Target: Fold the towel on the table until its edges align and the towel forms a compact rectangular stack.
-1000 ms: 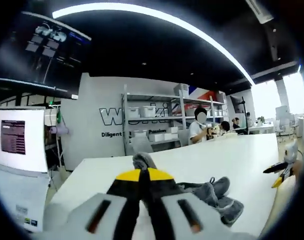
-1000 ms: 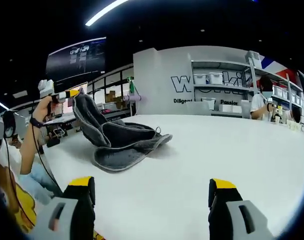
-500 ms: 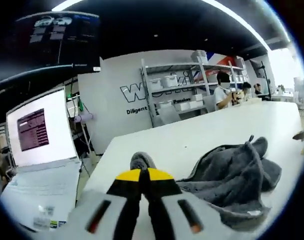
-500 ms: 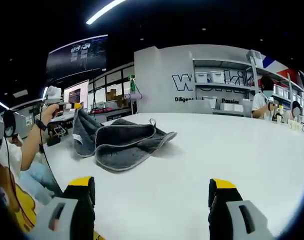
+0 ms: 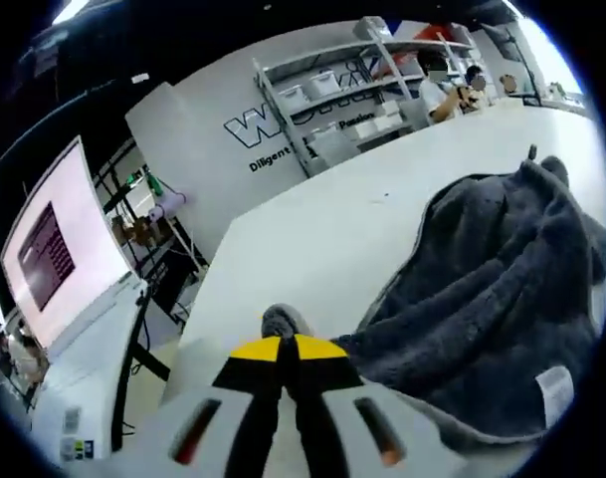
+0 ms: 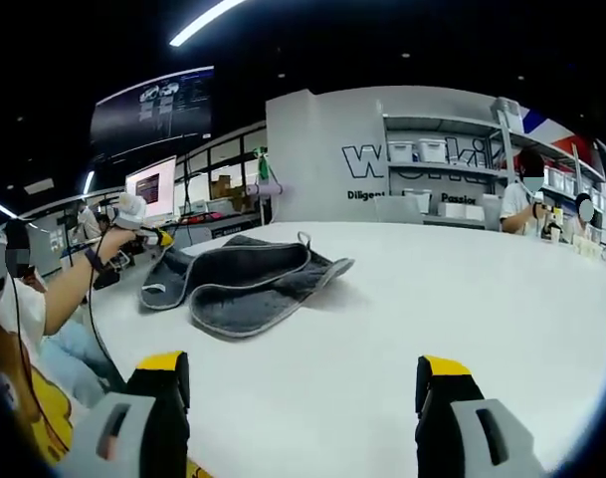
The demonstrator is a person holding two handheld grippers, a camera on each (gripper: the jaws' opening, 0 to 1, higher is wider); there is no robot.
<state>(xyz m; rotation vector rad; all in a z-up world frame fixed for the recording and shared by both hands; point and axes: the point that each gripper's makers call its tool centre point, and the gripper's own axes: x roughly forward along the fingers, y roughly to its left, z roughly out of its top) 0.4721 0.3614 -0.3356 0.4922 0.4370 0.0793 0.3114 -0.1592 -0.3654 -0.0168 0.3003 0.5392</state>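
Observation:
A dark grey towel (image 5: 502, 289) lies rumpled on the white table (image 5: 312, 234), with a white label (image 5: 553, 384) at its near edge. My left gripper (image 5: 283, 349) is shut on one towel corner, and a grey nub of cloth pokes out past the yellow tips. In the right gripper view the towel (image 6: 238, 279) lies low and loosely doubled at the table's left part. The left gripper (image 6: 151, 237) holds its left end close to the tabletop, in a gloved hand (image 6: 131, 210). My right gripper (image 6: 301, 368) stands open over bare table (image 6: 462, 299), well short of the towel.
A lit monitor (image 5: 44, 249) stands off the table's left end. Shelves with white bins (image 6: 432, 154) and a lettered wall (image 6: 382, 164) lie beyond the far edge. People sit at the far right (image 6: 533, 204). The person's sleeve (image 6: 29, 388) is at the left.
The left gripper has carried the towel corner down and out to the left, close to the tabletop. The towel has gone from raised to lying low. The right gripper has stayed still.

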